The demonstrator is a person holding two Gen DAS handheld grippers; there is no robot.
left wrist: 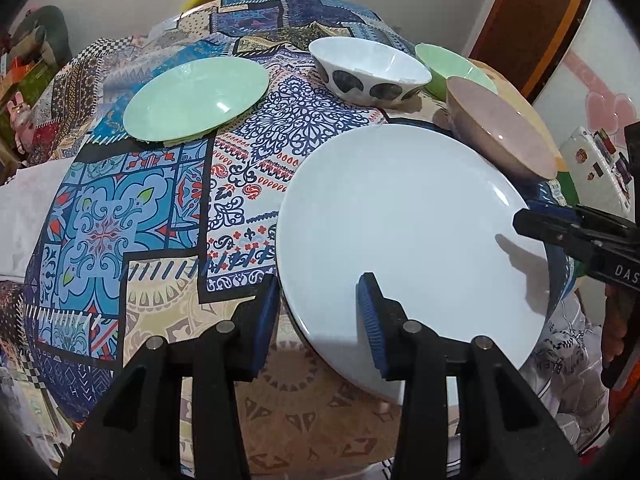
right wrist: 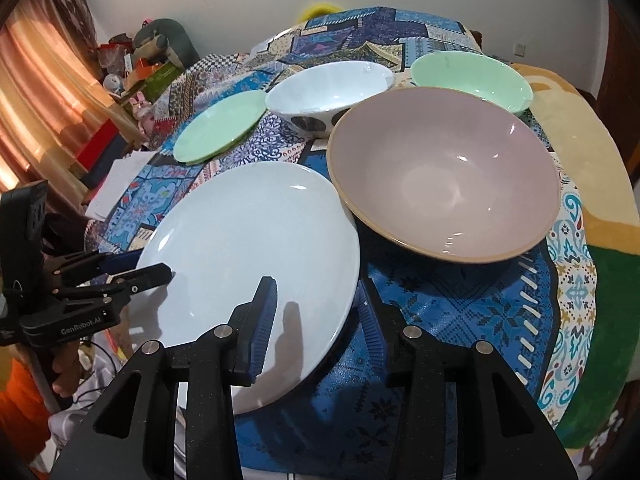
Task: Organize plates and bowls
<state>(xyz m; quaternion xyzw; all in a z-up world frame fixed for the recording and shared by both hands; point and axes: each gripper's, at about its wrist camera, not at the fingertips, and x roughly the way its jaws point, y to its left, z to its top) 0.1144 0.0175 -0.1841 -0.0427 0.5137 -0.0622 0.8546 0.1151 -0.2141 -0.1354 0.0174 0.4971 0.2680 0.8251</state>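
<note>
A large white plate [left wrist: 400, 232] [right wrist: 248, 248] lies at the near edge of the patterned tablecloth [left wrist: 120, 220]. My left gripper [left wrist: 320, 312] is open and straddles the plate's left rim: one finger is over the plate, the other just outside it. My right gripper [right wrist: 318, 316] is open and straddles the opposite rim in the same way. Each gripper shows in the other's view: the right gripper [left wrist: 520, 224] and the left gripper [right wrist: 152, 268]. Behind the plate are a pink bowl [right wrist: 444, 184] [left wrist: 500, 136], a white spotted bowl [left wrist: 368, 68] [right wrist: 328, 92], a green bowl [right wrist: 472, 76] [left wrist: 452, 68] and a green plate [left wrist: 196, 96] [right wrist: 220, 128].
The pink bowl almost touches the white plate's far right rim. Papers [right wrist: 116, 184] and cluttered boxes and toys [right wrist: 140, 80] sit off the table's left side by a curtain [right wrist: 36, 100]. A hand [right wrist: 64, 376] holds the left gripper below the table edge.
</note>
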